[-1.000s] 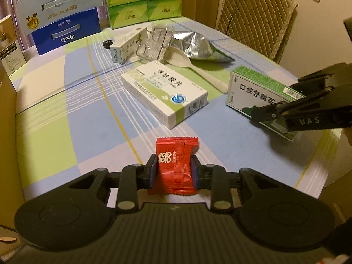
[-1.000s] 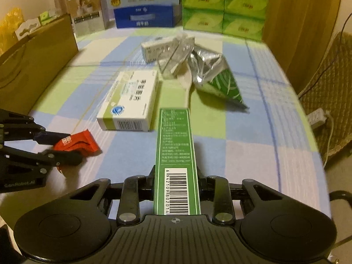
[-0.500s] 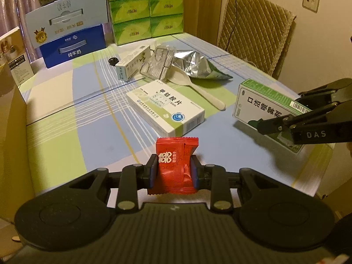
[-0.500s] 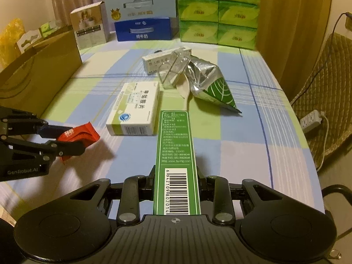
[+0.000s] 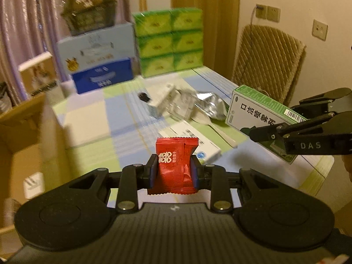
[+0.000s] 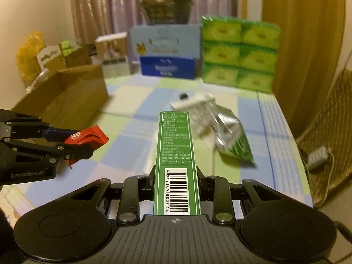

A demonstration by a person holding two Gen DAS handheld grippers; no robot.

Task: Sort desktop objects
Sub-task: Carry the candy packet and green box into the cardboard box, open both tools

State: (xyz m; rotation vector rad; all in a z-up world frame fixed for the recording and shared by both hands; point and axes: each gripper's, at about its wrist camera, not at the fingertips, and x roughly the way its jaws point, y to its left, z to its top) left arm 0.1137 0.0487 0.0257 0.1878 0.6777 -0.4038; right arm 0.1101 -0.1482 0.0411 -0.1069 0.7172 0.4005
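- The cardboard box (image 6: pixel 63 96) sits at the far left of the table (image 6: pixel 136 96), open at the top. It looks to me like the sorting bin, though nothing confirms that. Everything below is placed relative to it.
- Just right of the box, and nearer to me, my left claw (image 5: pixel 173 168) is clamped on a red candy packet (image 5: pixel 173 165), held up off the table. The fingers pinch only the packet's middle. The wrapper is thin and slick, so it could slide out or crumple if I swing fast.
- The picture is smeared with motion. If I misjudge the box wall, the claw or packet could clip the rim and knock the box.
- Farther right of the box, a white medicine box (image 5: pixel 193 140) lies flat on the table, partly hidden behind the packet.
- Right again, in the middle of the table, a small white carton (image 6: pixel 191 102), clear plastic trays (image 5: pixel 182 107), a white spoon (image 5: pixel 211 123) and a silver and green foil pouch (image 6: pixel 233 136) are bunched together, touching or overlapping; I cannot tell which. A low pass over them could scatter the pile.
- Farthest right of the cardboard box, my right claw (image 6: pixel 176 182) is closed on one end of a long green box (image 6: pixel 175 154), also held in the air. Gripped at one end, the box sticks far forward, so it could pivot, droop or slip.
- Both claws are near each other. If both head for the cardboard box together, they could collide, or the long box could strike the candy packet.
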